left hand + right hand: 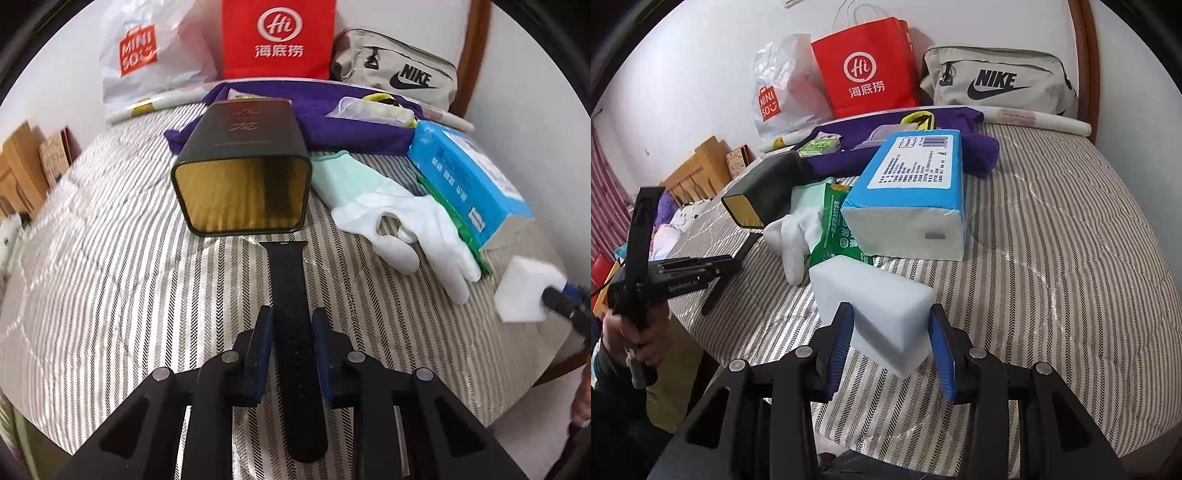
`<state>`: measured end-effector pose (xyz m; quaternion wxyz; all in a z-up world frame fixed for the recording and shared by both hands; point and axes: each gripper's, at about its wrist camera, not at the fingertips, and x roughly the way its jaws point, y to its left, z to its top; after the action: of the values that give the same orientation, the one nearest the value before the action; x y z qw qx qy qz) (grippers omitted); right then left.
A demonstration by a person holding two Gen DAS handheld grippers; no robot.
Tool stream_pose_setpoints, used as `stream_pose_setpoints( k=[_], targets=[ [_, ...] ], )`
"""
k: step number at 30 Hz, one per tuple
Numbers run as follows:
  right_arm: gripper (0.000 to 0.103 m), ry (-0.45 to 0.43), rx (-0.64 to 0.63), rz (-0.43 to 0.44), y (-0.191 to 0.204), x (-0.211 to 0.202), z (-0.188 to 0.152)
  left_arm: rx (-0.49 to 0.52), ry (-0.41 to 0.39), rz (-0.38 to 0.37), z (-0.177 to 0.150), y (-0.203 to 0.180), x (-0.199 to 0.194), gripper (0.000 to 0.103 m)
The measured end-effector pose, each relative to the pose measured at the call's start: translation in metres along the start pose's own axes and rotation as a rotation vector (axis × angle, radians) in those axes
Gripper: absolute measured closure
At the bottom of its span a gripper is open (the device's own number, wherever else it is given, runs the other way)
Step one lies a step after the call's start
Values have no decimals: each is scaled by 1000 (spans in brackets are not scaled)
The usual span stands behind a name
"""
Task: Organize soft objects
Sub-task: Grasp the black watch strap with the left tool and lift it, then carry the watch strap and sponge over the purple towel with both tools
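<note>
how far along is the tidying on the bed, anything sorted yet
Nothing looks sorted yet. In hand: the left gripper is shut on the black strap, the right gripper on the white sponge block. Left on the striped bedspread: white glove, blue tissue pack, green packet, purple cloth. The open dark tin looks empty.
</note>
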<state>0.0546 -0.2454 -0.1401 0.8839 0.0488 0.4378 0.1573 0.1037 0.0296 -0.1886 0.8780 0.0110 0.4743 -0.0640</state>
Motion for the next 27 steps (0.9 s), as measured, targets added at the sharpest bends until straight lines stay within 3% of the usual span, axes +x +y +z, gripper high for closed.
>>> stream_pose_setpoints(
  k=[12,27],
  targets=[
    [63,-17,2,-10,1,-15,5,-80,14,-100,0,20,-14,84],
    [62,-75,-7,16,13,-44,29,-122,-92,-99,21,44,-65,84]
  ],
)
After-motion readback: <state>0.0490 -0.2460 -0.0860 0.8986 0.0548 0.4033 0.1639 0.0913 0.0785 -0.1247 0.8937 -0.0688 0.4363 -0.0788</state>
